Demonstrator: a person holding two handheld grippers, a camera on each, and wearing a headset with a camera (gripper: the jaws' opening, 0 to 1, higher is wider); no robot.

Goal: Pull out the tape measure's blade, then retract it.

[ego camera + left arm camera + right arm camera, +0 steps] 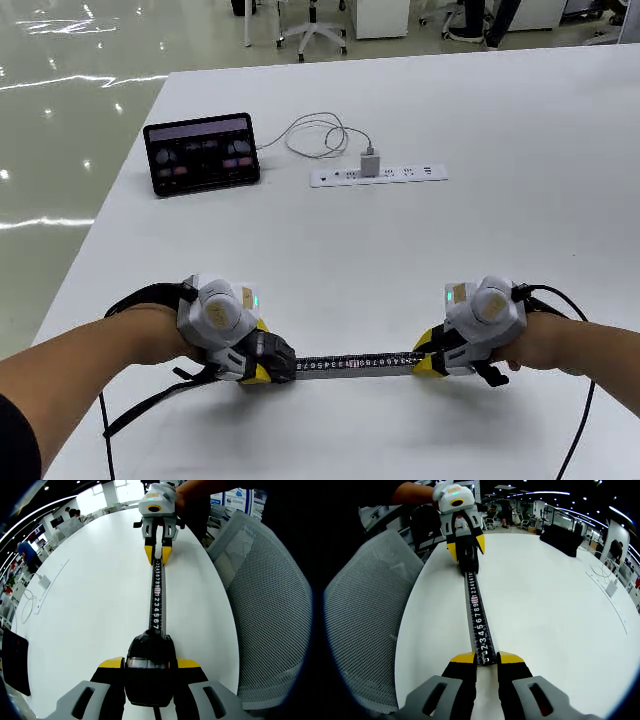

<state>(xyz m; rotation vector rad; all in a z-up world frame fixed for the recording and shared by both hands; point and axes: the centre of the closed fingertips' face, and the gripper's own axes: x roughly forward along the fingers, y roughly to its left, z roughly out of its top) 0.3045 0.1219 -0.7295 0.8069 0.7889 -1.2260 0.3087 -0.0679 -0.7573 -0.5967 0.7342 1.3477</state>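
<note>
Blade looks pulled out: left tool (150,663) clamps the black tape-measure case (150,677), right tool (486,658) pinches the dark numbered blade (477,612) at its end, and next comes a controlled retract.

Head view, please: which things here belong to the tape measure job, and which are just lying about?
Job: tape measure case, blade, left gripper, right gripper.
Lying about: tablet, power strip, charger, cable.

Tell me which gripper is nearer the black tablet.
Left. The left gripper, shut on the black tape measure case, sits nearly straight in front of the black tablet; the right gripper, pinching the blade, is farther right.
</note>
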